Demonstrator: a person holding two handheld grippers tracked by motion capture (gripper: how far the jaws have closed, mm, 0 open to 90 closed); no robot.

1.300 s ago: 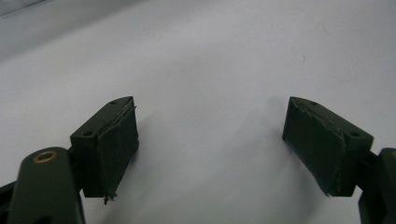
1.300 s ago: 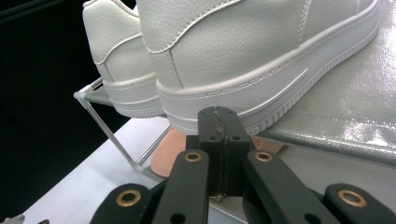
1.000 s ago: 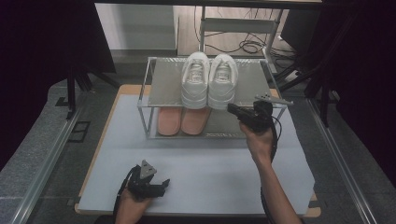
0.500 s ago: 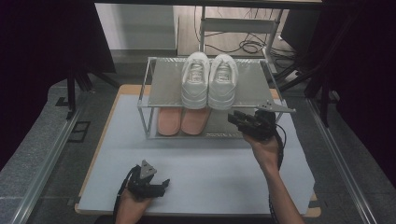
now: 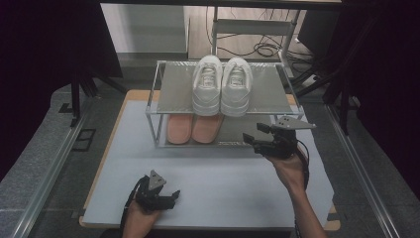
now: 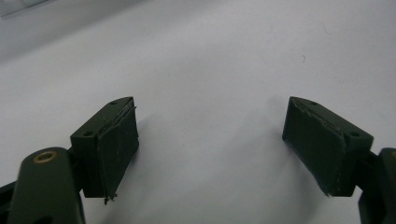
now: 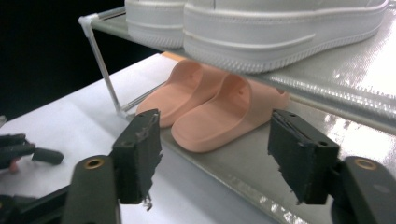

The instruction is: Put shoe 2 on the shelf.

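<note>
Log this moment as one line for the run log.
right tongs: open, just opening, empty, facing pink slippers | left tongs: open, empty | white sneakers: top shelf

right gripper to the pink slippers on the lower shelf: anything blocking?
Nothing visible in between. The right gripper has been opening its jaws, empty, and faces the pink slippers across bare lower shelf. The upper shelf with white sneakers overhangs them, so headroom looks low.
</note>
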